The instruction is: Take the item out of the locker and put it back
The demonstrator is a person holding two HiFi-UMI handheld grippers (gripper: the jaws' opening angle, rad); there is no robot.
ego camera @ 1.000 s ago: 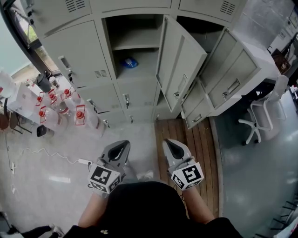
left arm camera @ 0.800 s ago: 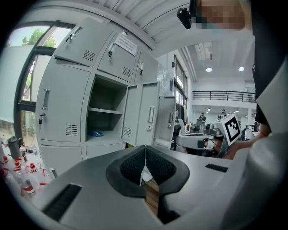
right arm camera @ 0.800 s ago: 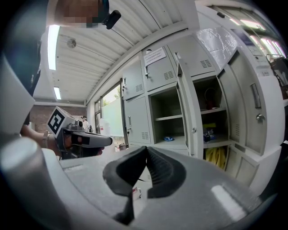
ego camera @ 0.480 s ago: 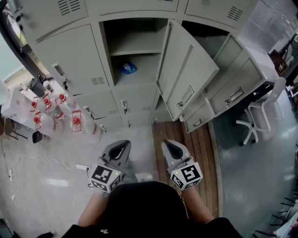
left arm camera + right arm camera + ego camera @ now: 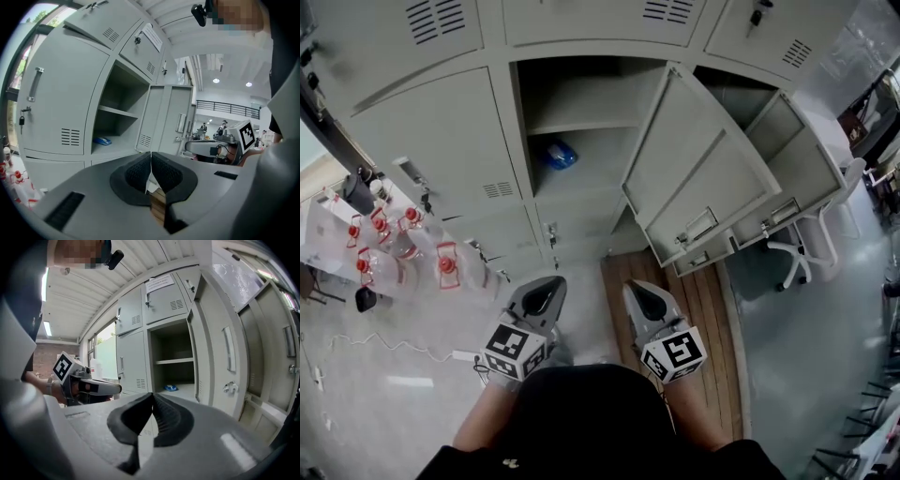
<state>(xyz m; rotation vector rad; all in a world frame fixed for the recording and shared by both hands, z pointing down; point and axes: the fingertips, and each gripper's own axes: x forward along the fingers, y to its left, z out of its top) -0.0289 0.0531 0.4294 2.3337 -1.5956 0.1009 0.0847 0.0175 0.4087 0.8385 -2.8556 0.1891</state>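
Grey metal lockers point(image 5: 441, 131) fill the wall ahead, and one of them stands open. A small blue item point(image 5: 559, 155) lies on the floor of that locker's lower compartment, towards its back left, under a bare shelf point(image 5: 581, 120). Nothing touches it. The locker's door point(image 5: 694, 169) is swung wide to the right, with a second open door point(image 5: 792, 164) just behind it.

Well short of the locker, both claws are held low in front of the person, side by side and pointing towards the opening. The left gripper point(image 5: 546, 289) has its jaws closed together with nothing between them; its own view shows the dark pads meeting in a thin line. The right gripper point(image 5: 637, 291) is closed and empty in the same way. Each carries a cube with square markers at its rear, the left one point(image 5: 514, 349) and the right one point(image 5: 675, 352).

On the floor to the left stands a cluster of clear water jugs point(image 5: 394, 253) with red caps. A strip of wooden boards point(image 5: 712, 309) runs along the floor below the open door, and a white office chair point(image 5: 839, 202) stands off to the right.
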